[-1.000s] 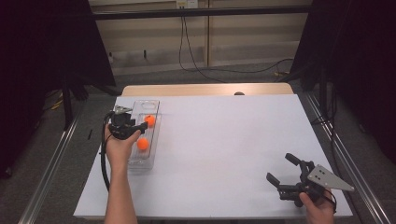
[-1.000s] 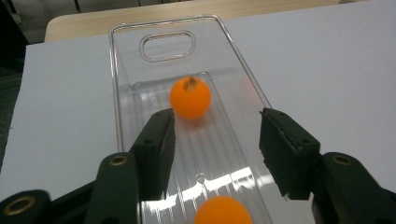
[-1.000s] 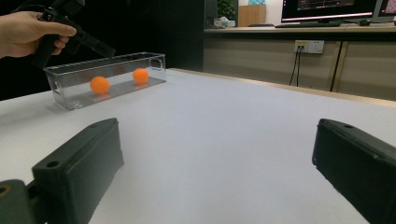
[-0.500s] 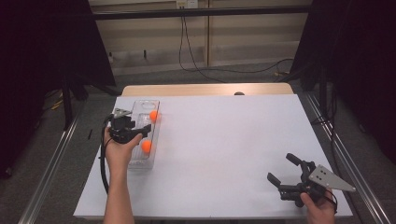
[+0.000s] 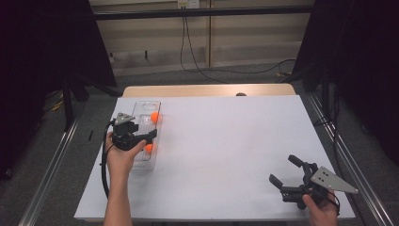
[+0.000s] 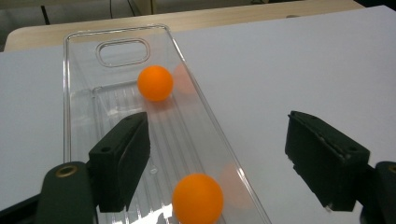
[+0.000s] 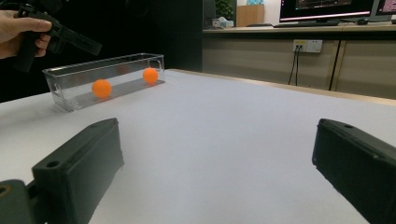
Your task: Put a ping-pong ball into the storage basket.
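A clear plastic tray (image 5: 141, 136) lies at the left side of the white table (image 5: 226, 141). Two orange balls rest inside it — the far ball (image 6: 155, 83) near the tray's handle cut-out, the near ball (image 6: 197, 198) towards the near end. The left gripper (image 5: 146, 136) hovers above the near ball; its jaws have just been opening and stand apart, gripping nothing, the ball lying loose below them. The right gripper (image 5: 287, 174) sits at the near right of the table — jaws wide, empty, well apart from the tray.

White table (image 5: 226, 141), clear tray (image 5: 141, 162) on it
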Demonstrator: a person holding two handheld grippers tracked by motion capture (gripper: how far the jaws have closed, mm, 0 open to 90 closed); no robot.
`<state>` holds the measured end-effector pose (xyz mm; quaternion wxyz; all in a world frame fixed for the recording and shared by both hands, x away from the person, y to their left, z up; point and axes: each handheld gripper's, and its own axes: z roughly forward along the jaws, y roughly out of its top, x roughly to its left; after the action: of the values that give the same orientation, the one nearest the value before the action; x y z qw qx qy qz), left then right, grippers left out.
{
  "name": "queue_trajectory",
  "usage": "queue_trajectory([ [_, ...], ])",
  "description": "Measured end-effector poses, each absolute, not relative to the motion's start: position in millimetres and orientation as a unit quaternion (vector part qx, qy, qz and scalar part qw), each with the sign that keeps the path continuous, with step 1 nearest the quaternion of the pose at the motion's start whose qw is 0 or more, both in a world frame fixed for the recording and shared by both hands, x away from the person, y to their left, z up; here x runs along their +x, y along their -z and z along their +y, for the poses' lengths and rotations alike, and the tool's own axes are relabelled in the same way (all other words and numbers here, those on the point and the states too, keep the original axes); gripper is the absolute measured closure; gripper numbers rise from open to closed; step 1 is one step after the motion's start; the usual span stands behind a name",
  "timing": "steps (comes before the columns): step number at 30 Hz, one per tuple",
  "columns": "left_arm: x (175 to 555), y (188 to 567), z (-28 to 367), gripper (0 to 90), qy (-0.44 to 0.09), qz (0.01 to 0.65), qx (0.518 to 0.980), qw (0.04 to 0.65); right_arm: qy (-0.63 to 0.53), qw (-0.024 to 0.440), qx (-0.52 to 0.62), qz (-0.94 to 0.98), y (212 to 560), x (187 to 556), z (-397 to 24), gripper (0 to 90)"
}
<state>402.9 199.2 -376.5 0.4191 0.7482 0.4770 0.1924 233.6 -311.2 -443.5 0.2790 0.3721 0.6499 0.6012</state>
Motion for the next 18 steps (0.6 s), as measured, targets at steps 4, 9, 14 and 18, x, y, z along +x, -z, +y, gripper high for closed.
queue_trajectory([
  [4, 397.0, 376.7, 201.6, 21.4, -0.19, 0.476, 0.744, 0.428, -0.601, 0.28, 0.372, 0.65, 443.3, 234.1, -310.9, 1.2],
  [9, 387.7, 377.8, 202.4, 20.9, -0.19, 0.468, 0.742, 0.44, -0.6, 0.279, 0.372, 0.651, 443.4, 233.4, -310.9, 1.2],
  [14, 379.4, 373.9, 201.9, 18.1, -0.193, 0.453, 0.739, 0.46, -0.6, 0.281, 0.372, 0.65, 443.0, 232.9, -311.2, 1.2],
  [18, 374.0, 374.4, 202.8, 16.9, -0.191, 0.448, 0.736, 0.47, -0.6, 0.28, 0.372, 0.65, 443.0, 232.8, -310.8, 1.2],
])
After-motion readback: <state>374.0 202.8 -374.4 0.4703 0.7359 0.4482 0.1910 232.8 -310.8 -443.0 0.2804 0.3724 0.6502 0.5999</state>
